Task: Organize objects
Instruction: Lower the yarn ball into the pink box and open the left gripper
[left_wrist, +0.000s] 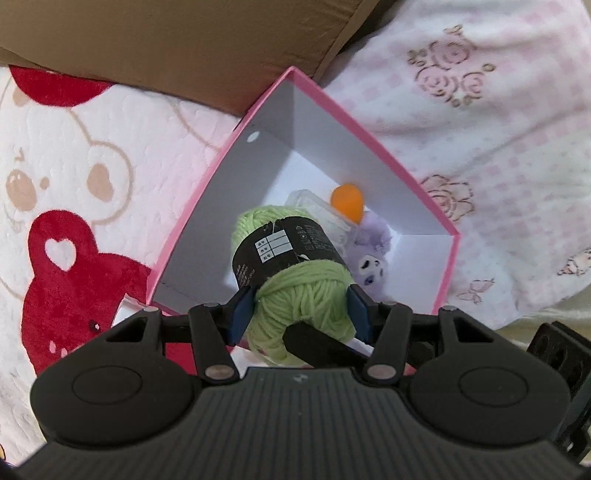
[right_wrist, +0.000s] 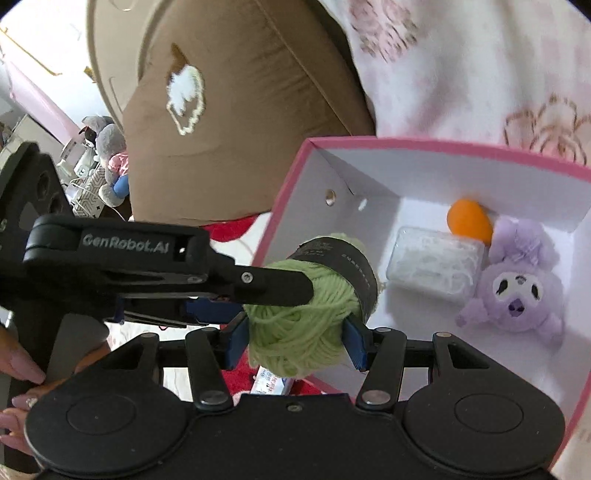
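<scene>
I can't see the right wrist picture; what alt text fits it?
Two grippers hold a green yarn ball at the edge of a pink box, which holds a purple plush toy, an orange ball and a clear packet.

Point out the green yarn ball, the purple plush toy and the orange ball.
green yarn ball (right_wrist: 295, 325), right wrist view, front strands.
purple plush toy (right_wrist: 517, 291), right wrist view, its face.
orange ball (right_wrist: 467, 218), right wrist view, its middle.

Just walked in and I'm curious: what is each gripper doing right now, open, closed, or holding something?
Left gripper: closed on the green ball of yarn, over the pink box.
Right gripper: closed on the same ball of yarn.
</scene>
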